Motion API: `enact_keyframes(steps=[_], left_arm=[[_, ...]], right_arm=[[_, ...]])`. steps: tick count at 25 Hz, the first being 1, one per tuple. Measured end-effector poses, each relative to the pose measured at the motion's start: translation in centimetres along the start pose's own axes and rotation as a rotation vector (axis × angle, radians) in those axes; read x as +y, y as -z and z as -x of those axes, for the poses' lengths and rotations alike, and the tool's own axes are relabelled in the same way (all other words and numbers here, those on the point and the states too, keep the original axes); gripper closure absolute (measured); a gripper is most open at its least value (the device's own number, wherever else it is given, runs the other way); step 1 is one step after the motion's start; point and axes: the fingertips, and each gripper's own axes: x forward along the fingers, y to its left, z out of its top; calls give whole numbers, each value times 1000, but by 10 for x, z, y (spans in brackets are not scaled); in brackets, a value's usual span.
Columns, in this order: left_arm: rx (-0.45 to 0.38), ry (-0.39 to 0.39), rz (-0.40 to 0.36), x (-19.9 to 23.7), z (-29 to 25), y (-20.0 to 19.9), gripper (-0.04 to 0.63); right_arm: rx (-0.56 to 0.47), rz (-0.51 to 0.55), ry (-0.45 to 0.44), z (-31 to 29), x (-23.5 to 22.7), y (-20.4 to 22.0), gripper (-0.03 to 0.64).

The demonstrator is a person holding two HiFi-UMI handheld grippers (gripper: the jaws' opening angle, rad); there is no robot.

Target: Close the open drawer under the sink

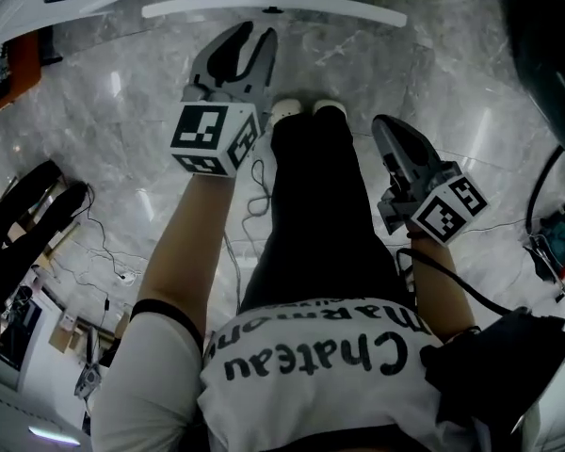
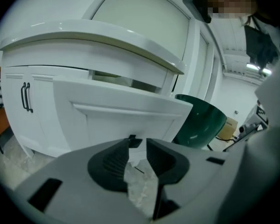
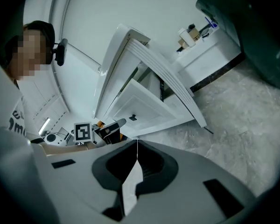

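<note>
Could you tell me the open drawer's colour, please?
White panelled drawer, best in left gripper view.

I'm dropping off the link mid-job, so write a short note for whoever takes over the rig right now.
Left gripper: open, empty, aimed at the drawer, short of touching it.
Right gripper: shut, empty, touching nothing.
Drawer: under the sink counter, pulled out, its front standing clear of the cabinet.
Done: nothing yet; both grippers hang in front of the person, above the floor.
Left to do: bring a gripper to the drawer front and push it in until it sits flush.
</note>
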Motion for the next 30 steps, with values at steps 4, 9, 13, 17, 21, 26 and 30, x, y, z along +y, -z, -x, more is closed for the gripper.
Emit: enact_keyframes(steps=[4, 9, 13, 17, 21, 26, 30], left_arm=[[-11, -10, -54, 6, -12, 4, 494], [5, -5, -91, 6, -23, 8, 494], [-12, -36, -82, 13, -25, 6, 549], [-22, -42, -79, 13, -27, 5, 551], [-25, -53, -70, 13, -29, 5, 551], [-32, -62, -60, 13, -30, 3, 549], [-43, -71, -45, 14, -34, 0, 549]], right_arm=[[-5, -28, 19, -8, -14, 10, 604], [-33, -77, 48, -9, -25, 14, 604], [-38, -90, 65, -9, -30, 14, 604], [-53, -104, 78, -8, -35, 10, 604], [-56, -108, 78, -12, -36, 8, 604], [-61, -115, 77, -15, -37, 6, 604], [-68, -112, 77, -16, -37, 1, 604]])
